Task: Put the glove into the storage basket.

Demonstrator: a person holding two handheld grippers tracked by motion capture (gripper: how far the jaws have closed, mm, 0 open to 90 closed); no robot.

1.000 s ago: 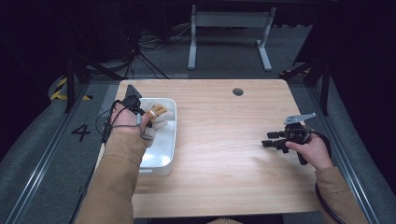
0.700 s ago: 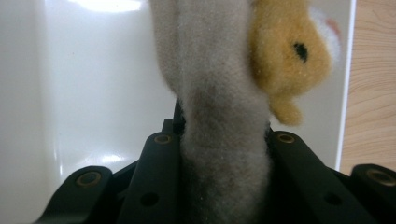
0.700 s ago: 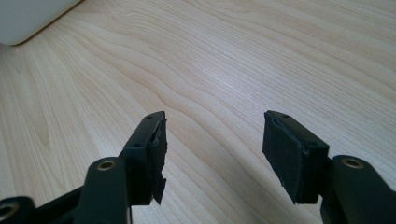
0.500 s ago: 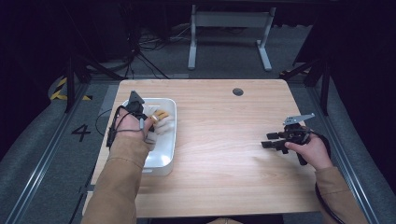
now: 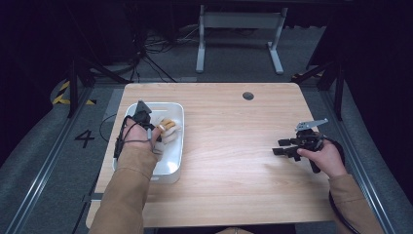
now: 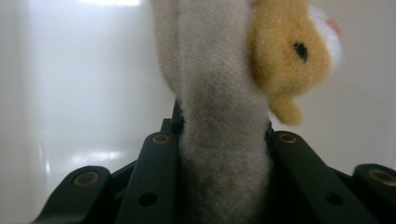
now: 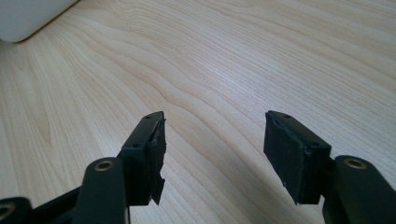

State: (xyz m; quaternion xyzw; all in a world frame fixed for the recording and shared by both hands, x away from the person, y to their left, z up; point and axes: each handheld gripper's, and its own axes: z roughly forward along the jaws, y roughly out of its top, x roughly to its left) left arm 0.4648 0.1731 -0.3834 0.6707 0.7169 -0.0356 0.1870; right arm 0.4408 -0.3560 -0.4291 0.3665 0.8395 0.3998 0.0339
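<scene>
Left gripper (image 5: 155, 132) clamps a plush toy (image 6: 224, 116) over the white bin (image 5: 171, 168) — jaws tight on it. Right gripper (image 7: 215, 154) hovers above the table (image 5: 234, 146), jaws apart.

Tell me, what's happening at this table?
A person works at a wooden table with a gripper in each hand. The left gripper is clamped on a soft plush toy, white and tan, held over a white bin. The right gripper rests over bare wood, jaws open, holding nothing.
</scene>
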